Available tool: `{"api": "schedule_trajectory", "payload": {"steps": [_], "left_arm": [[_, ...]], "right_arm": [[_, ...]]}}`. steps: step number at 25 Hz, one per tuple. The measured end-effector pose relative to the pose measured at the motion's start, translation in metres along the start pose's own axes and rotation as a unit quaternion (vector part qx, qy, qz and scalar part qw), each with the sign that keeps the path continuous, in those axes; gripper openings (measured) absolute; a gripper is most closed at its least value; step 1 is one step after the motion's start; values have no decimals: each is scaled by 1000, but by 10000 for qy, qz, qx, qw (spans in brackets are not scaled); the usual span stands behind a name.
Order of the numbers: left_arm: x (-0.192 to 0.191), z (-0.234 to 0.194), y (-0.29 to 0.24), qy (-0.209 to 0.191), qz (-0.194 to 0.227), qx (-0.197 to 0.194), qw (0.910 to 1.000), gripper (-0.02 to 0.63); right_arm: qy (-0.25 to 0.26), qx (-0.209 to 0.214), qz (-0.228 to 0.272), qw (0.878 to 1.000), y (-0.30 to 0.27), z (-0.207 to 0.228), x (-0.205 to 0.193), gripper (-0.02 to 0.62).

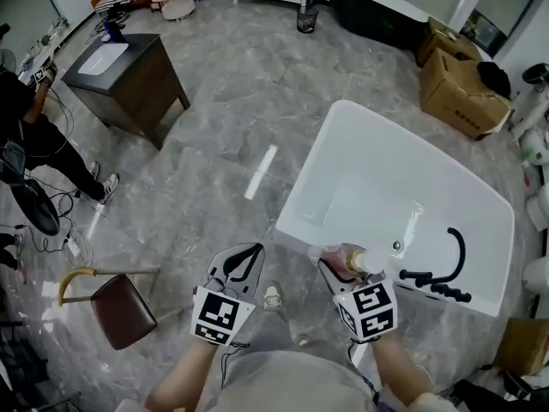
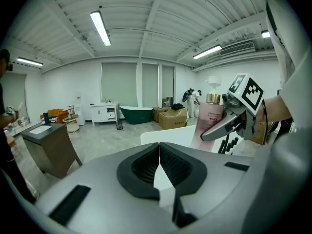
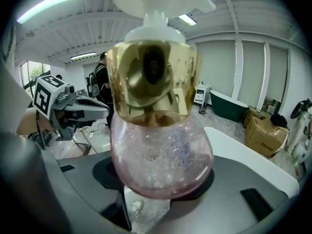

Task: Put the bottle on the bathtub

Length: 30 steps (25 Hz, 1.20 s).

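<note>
Two claws are in view, and only one is working. Our right claw (image 1: 341,264) is pinching the bottle (image 1: 352,259) round its pink, see-through body, below the gold collar and white pump top. In the right gripper view the bottle fills the whole gap between the jaws. Our left claw (image 1: 238,264) is pressed together with nothing in it and hangs over the floor (image 1: 232,127), just beside the tub's near corner, taking no part.

The bottle is at the near rim of the white bathtub (image 1: 302,197), close to the black faucet (image 1: 447,269) mounted at that end. In the left gripper view it stands roughly upright in the grip beside the tub's edge. The left claw's own body hides its base there, so we cannot tell whether it touches the rim or sits just above it.

We judge the task well along. The bottle is in hand and has been brought to the tub, but it is not yet released. What is left is to seat its base flat on the rim, spread the jaws and draw the claw clear. The rim looks smooth and curved, so a tall bottle let go off-centre could tip or slide into the basin.
</note>
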State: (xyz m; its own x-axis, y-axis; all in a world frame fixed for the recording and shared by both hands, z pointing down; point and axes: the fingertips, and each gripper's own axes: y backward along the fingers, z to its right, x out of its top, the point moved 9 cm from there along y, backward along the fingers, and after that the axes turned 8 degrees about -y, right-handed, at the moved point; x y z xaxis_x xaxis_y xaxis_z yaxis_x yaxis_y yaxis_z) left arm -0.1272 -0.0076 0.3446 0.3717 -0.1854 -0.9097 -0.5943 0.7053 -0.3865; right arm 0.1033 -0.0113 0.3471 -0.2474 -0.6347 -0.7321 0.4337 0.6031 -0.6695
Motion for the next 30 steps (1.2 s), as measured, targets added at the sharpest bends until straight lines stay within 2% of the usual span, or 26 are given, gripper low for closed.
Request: {"api": "schedule_trajectory", "payload": {"steps": [11,14,22,30], "left_arm": [[-55,-45,-63,160,-213,-339,9991,20],[-63,-52,-77,162,-284,-405,9986,21],[-102,-61,-108,325,-584,-346,9972,20],[-136,-57,-138,463,-902,-306,9944,21]], "right_arm": [[-120,-440,-267,9986,-94,19,-11,249],[-175,-416,-268,9986,-113,21,-9,249],[155,-215,-197,9995,-171,27,-16,250],[303,-16,-391,9988,-212,44,-34,250]]}}
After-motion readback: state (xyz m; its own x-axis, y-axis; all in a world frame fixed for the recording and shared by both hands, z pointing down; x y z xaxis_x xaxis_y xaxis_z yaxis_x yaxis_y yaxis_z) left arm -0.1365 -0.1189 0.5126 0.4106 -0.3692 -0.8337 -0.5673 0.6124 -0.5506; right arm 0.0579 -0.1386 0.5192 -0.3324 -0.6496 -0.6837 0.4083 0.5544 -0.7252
